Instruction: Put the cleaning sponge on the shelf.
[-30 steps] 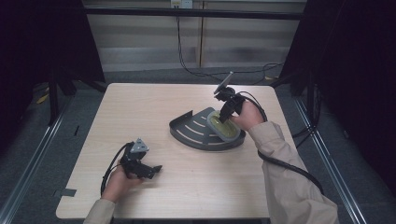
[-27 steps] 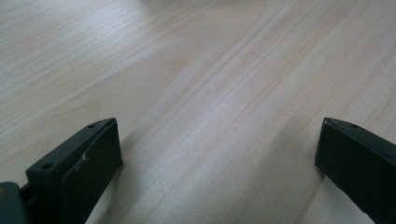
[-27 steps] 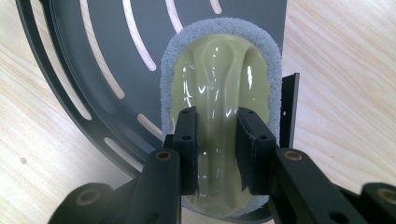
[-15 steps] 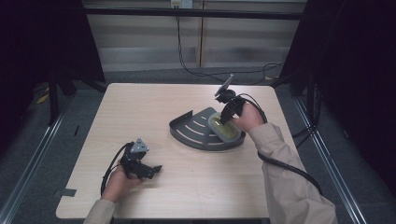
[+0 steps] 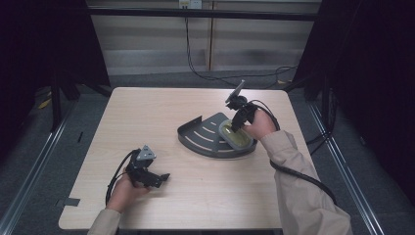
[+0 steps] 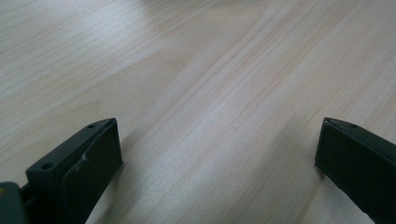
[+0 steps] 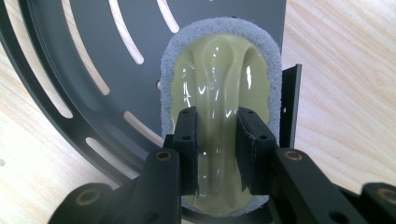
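A yellow-green scrubber [image 7: 219, 70] with a grey pad rim lies at the right end of a dark slotted fan-shaped tray [image 7: 84, 70]. My right gripper [image 7: 217, 114] points down on it, with both jaws pressed against the raised ridge along the scrubber's back. In the high view the right gripper [image 5: 237, 128] stands over the scrubber [image 5: 230, 139] on the tray [image 5: 200, 139], right of the table's centre. My left gripper [image 5: 164, 177] rests low at the front left, held by a hand. Its jaws [image 6: 219, 125] are wide open over bare wood with nothing between them.
The light wooden table [image 5: 161, 112] has free room at the back and left of the tray. A black cable [image 5: 298, 176] runs from the right gripper along the sleeve. Dark floor and metal rails surround the table.
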A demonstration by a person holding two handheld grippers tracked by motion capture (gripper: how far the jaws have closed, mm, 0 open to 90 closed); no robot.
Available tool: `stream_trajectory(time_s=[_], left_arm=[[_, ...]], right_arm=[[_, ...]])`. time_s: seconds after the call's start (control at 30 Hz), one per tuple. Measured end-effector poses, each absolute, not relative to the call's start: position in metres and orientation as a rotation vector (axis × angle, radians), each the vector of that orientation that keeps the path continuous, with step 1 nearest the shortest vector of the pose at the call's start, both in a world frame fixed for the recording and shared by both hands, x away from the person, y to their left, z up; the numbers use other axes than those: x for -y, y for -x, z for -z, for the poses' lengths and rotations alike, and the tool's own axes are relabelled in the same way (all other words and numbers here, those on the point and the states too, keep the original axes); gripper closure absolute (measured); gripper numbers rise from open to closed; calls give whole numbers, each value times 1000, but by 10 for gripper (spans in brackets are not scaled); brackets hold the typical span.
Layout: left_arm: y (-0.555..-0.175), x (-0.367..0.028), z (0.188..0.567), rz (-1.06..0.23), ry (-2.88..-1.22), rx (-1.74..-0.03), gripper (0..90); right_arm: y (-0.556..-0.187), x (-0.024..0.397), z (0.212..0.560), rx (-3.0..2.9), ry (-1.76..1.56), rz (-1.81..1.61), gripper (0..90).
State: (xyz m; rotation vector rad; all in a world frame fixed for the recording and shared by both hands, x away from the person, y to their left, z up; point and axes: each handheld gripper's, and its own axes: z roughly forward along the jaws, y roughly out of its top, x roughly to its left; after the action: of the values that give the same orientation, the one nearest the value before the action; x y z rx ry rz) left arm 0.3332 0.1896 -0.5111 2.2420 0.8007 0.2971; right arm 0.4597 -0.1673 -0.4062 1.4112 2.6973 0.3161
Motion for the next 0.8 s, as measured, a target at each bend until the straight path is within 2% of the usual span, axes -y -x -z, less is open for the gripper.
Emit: stream_trajectory(time_s=[0.8], left_arm=[[-333,-190,511,-297,-2242,-801,0]], right_arm=[[-464,176,419,-2688,-1452,-299,714]])
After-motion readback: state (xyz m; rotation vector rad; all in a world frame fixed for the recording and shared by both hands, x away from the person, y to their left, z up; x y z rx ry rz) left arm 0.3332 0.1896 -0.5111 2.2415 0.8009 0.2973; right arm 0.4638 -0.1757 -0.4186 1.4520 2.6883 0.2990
